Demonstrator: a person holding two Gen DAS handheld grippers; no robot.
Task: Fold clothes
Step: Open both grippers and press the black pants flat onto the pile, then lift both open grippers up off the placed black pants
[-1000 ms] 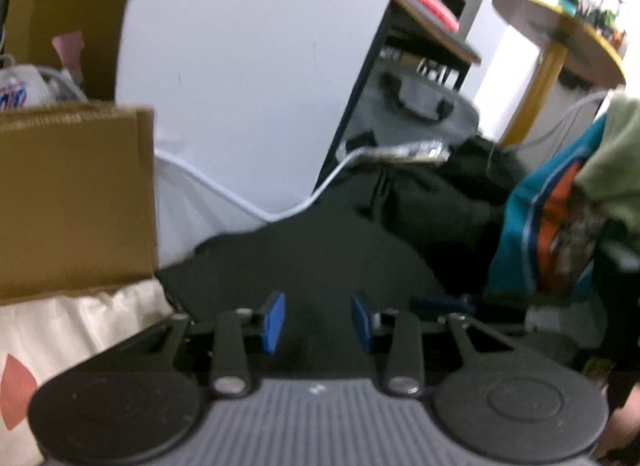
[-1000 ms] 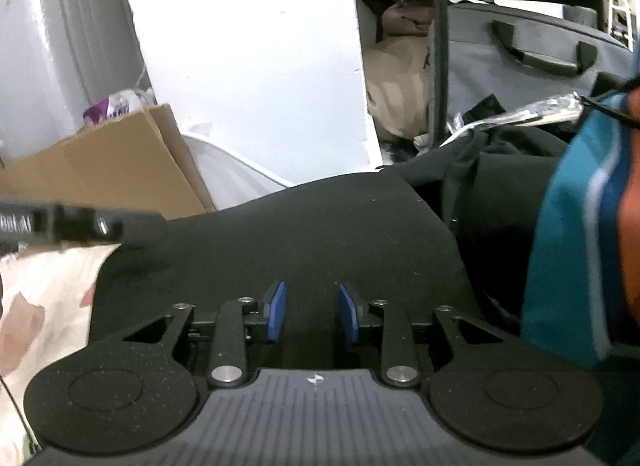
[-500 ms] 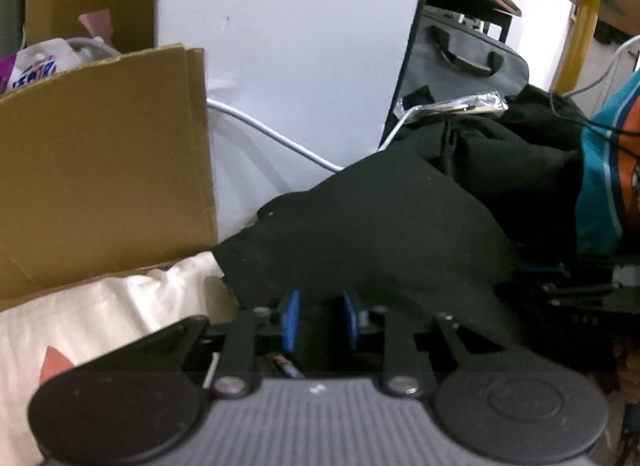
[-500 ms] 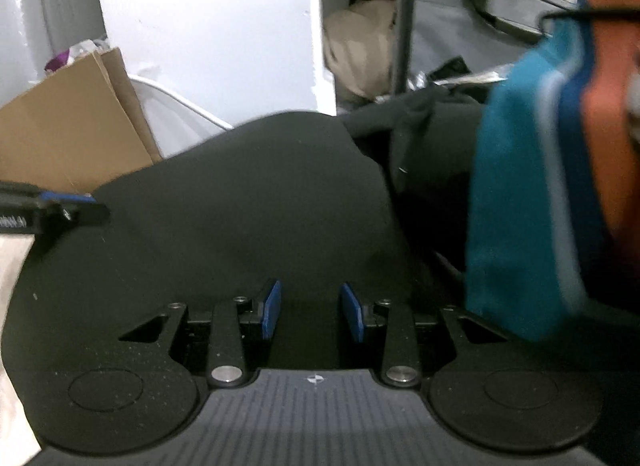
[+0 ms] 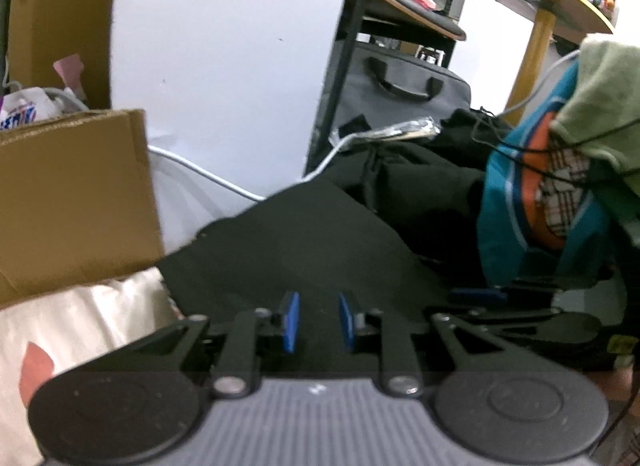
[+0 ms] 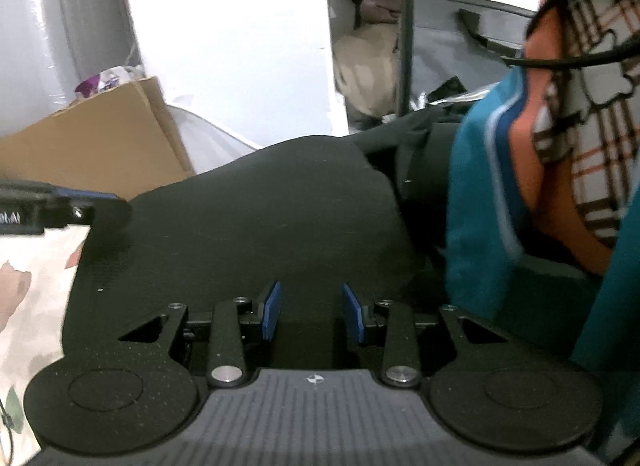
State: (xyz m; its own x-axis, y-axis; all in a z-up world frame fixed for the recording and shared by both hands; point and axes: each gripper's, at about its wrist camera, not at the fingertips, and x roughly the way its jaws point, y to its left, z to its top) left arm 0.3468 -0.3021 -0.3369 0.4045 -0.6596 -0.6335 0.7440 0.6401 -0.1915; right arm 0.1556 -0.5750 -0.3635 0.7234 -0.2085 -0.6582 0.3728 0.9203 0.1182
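A black garment (image 5: 312, 234) lies spread over a cream flowered sheet (image 5: 80, 318), its near edge at both grippers. My left gripper (image 5: 318, 322) has its blue pads narrowed on the garment's near edge, with dark cloth filling the gap. In the right wrist view the left gripper (image 6: 100, 203) reaches in from the left at the garment's (image 6: 260, 225) left corner. My right gripper (image 6: 310, 312) stands with its pads wider apart, black cloth between them. In the left wrist view the right gripper (image 5: 476, 294) sits low at the garment's right side.
A cardboard box (image 5: 72, 193) stands at the left against a white wall. A heap of teal, orange and checked clothes (image 5: 520, 201) rises on the right, with black bags (image 5: 420, 177), a grey case (image 5: 400, 93) and a white cable (image 5: 208, 177) behind the garment.
The left gripper's pads have come much closer together, with the garment's edge between them. Both hands have shifted sideways along the garment. The right gripper's pads keep the same gap.
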